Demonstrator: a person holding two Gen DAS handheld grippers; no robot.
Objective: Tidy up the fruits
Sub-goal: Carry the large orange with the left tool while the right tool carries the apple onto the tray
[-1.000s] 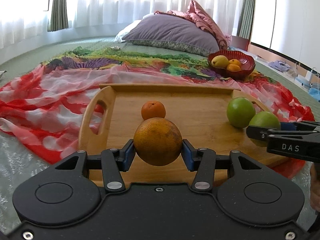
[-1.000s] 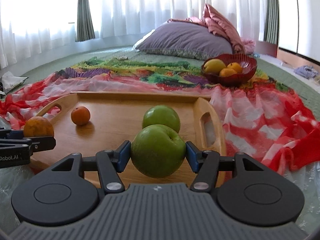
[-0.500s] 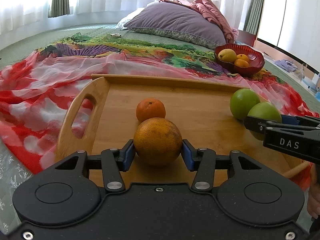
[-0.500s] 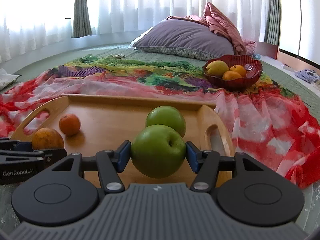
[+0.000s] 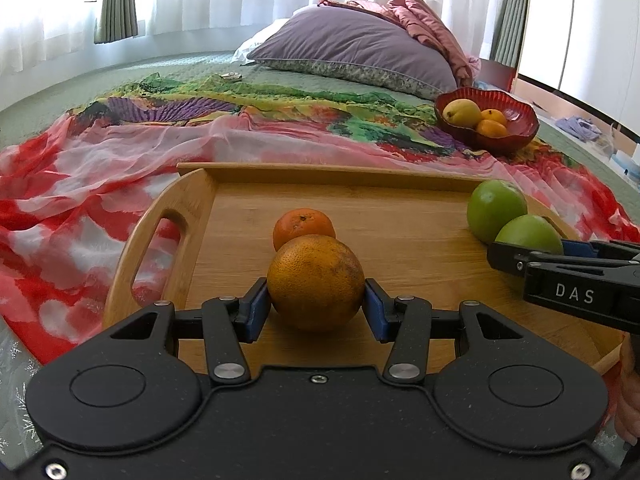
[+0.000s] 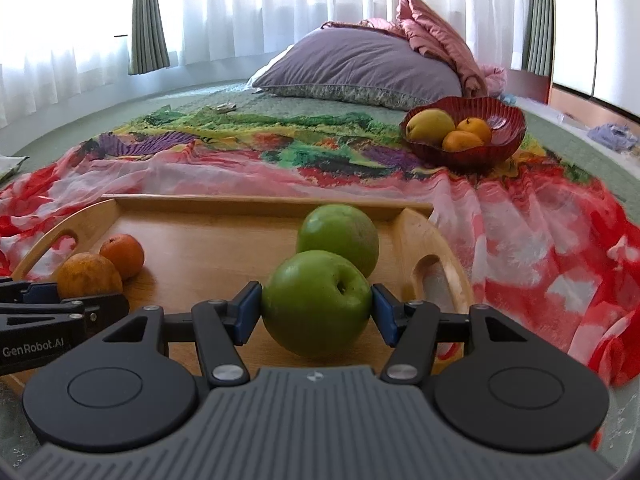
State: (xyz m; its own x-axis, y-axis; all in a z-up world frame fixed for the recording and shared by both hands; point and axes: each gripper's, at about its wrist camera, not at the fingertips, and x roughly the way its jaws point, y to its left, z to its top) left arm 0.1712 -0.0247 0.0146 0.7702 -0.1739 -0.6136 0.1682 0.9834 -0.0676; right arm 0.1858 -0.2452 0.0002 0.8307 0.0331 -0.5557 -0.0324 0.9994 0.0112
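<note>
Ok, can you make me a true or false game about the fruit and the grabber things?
1. The left gripper is clamped on a big orange. True.
2. The right gripper holds a banana. False: it holds a green apple.
3. The red bowl sits on the wooden tray. False: it rests on the colourful cloth beyond the tray.
4. A small orange lies on the tray just behind the big one. True.
5. The bowl has no fruit in it. False: a yellow fruit and two little oranges are inside.
</note>
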